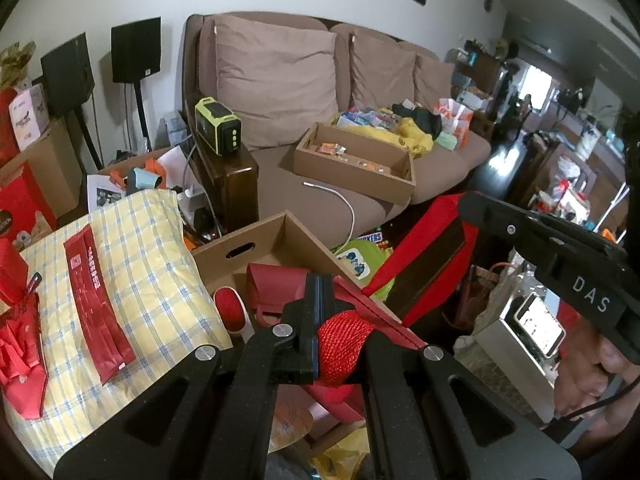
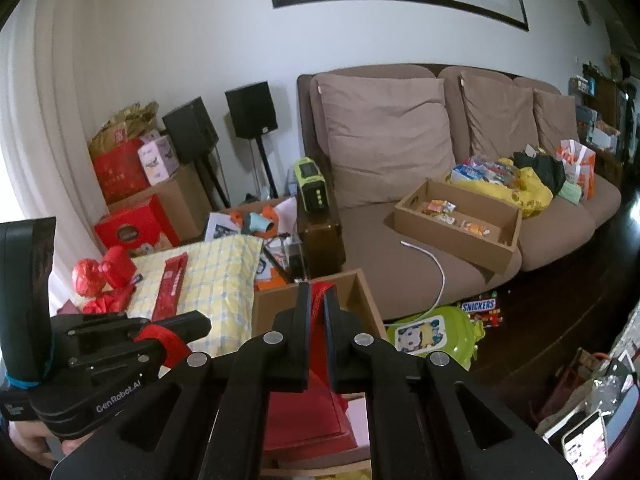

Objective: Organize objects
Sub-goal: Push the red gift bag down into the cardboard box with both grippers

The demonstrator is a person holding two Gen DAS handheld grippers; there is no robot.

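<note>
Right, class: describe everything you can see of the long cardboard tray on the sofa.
The cardboard tray is long, shallow, open-topped brown card with a handle slot in its near end. It lies flat and skewed on the brown sofa seat, holding a few small bright packets. A yellow bag is just behind it; a white cable lies in front.

Left gripper (image 1: 340, 316) and right gripper (image 2: 316, 312) are each clamped, apparently on something red, side by side.
</note>
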